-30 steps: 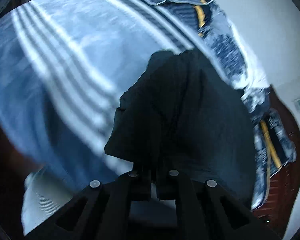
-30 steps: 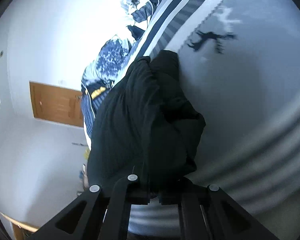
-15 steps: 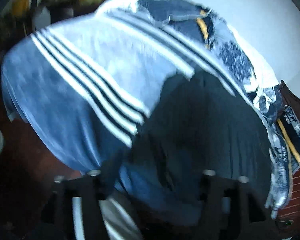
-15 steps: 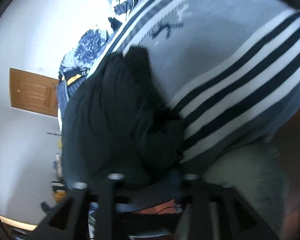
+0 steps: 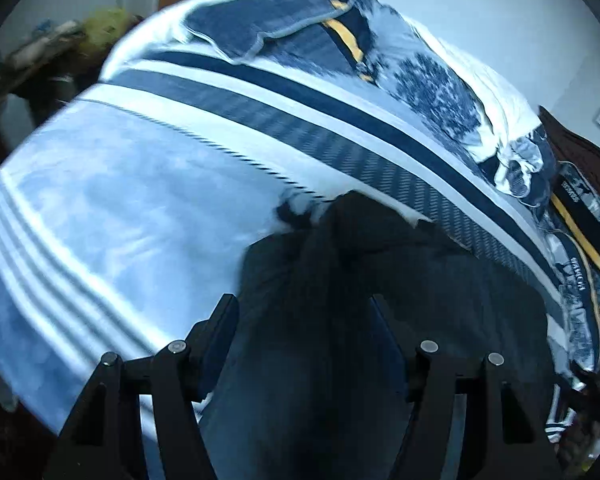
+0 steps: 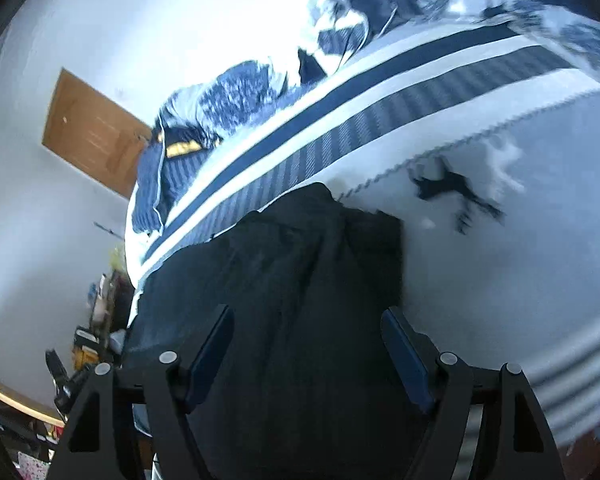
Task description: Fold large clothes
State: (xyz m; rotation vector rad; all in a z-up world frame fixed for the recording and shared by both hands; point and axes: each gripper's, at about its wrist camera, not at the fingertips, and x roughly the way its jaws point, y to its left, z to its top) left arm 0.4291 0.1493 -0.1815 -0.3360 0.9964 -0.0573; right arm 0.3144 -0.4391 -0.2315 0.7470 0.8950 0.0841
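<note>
White walls and a wooden door (image 6: 92, 132) frame the bed (image 5: 100, 220), whose striped blue cover carries the dark garment (image 6: 284, 280) near its edge. My left hand-held gripper (image 5: 304, 320) and right hand-held gripper (image 6: 306, 332) have just been opening; both now stand spread, nothing between them, so this fold is laid down. A rumpled patterned quilt (image 5: 432, 80) crowds the bed's far side.

Bedroom (bed (image 5: 100, 208), wooden door (image 6: 92, 132))
</note>
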